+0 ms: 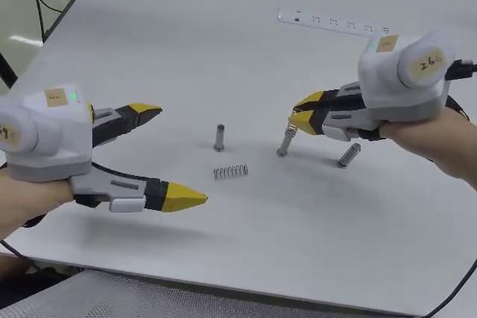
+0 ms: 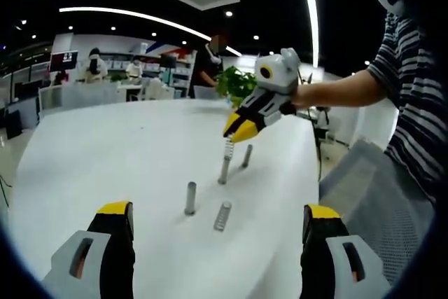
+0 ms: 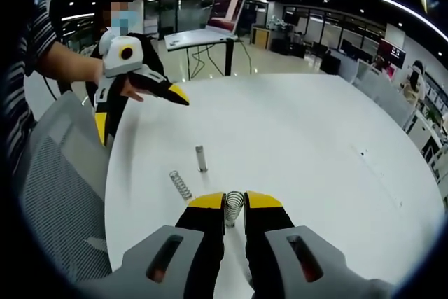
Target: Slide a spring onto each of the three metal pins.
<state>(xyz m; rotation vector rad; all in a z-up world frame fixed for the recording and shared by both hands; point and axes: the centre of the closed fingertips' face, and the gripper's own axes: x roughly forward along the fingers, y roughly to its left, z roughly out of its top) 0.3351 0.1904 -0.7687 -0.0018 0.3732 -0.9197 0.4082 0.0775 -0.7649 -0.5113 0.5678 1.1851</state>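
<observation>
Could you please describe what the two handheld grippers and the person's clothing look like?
Both the left gripper and right gripper have rounded white housings, grey-and-black fingers with pointed yellow tips, and tan stickers with handwritten numbers. A black cable leaves the right one. The person wears a striped short-sleeved top.

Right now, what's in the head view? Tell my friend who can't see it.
The right gripper is shut on a spring atop a metal pin on a white table. The left gripper hangs open near a bare pin and a loose spring; a third pin wears another spring.
</observation>
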